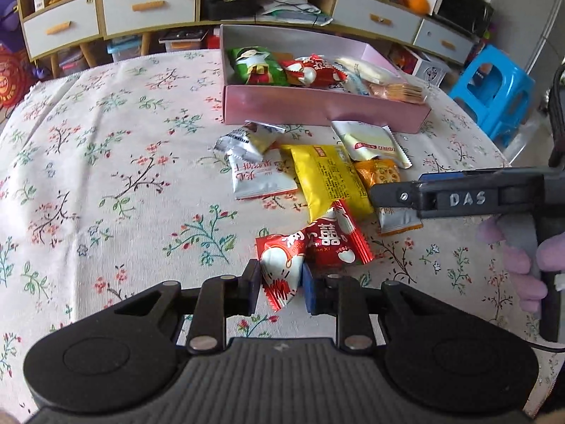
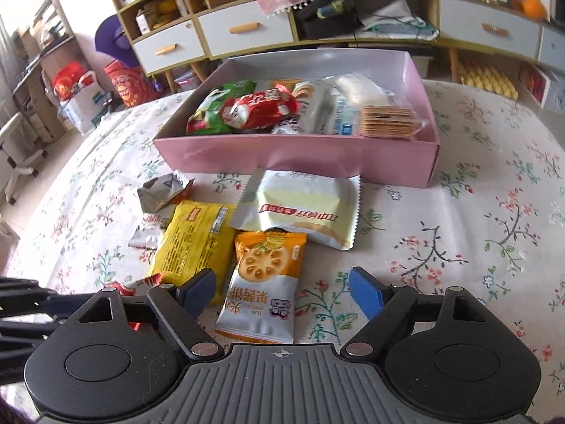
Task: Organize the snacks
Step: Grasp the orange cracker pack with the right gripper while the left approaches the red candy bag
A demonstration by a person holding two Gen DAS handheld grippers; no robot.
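Note:
My left gripper (image 1: 280,282) is shut on a red snack packet (image 1: 282,265), pinching its near end just above the floral tablecloth. A second red packet (image 1: 335,243) leans against it. Beyond lie a yellow packet (image 1: 328,180), two white packets (image 1: 261,176) and a cream packet (image 2: 303,208). My right gripper (image 2: 280,291) stands open over an orange-and-white biscuit packet (image 2: 265,275), which lies between the blue pads (image 2: 365,293) untouched. In the left wrist view the right gripper (image 1: 378,194) comes in from the right. The pink box (image 2: 300,159) behind holds several snacks.
A hand in a lilac glove (image 1: 512,258) holds the right gripper. A blue plastic stool (image 1: 494,88) stands past the table's right edge. A cabinet with white drawers (image 1: 148,10) and floor clutter lie behind the table. Bare tablecloth (image 1: 106,176) spreads to the left.

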